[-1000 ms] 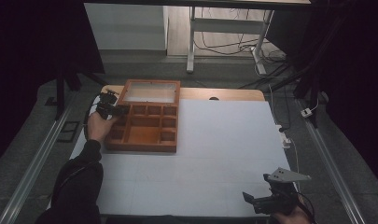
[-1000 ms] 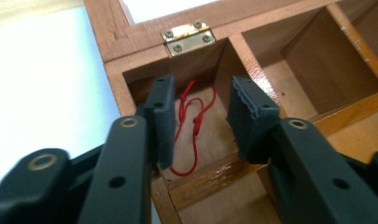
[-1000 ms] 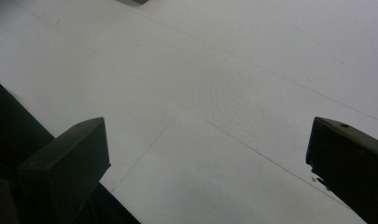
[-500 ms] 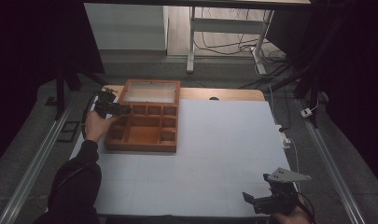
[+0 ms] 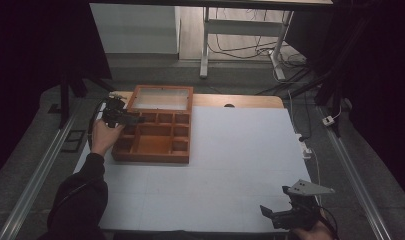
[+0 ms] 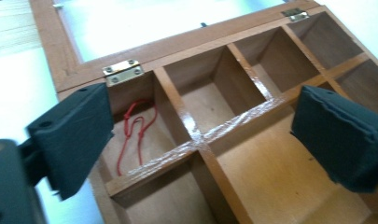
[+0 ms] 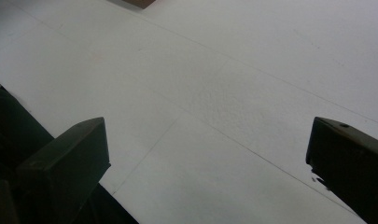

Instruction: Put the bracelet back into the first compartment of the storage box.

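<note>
Red string (image 6: pixel 133 133) is lying in the wooden box (image 6: pixel 233 140), light and floppy; my left gripper (image 6: pixel 205 135) jaws are opening wide, holding nothing, so I am pinching a loop.

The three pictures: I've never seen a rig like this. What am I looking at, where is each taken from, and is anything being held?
A person works at a white table with a hand-held two-jaw gripper in each hand. The high view looks down from above; each other view rides on a gripper, looking along its black jaws. The left gripper hovers over an open wooden box, jaws just opened and empty; a red string lies in one corner compartment. The right gripper waits open over bare table, holding nothing.
</note>
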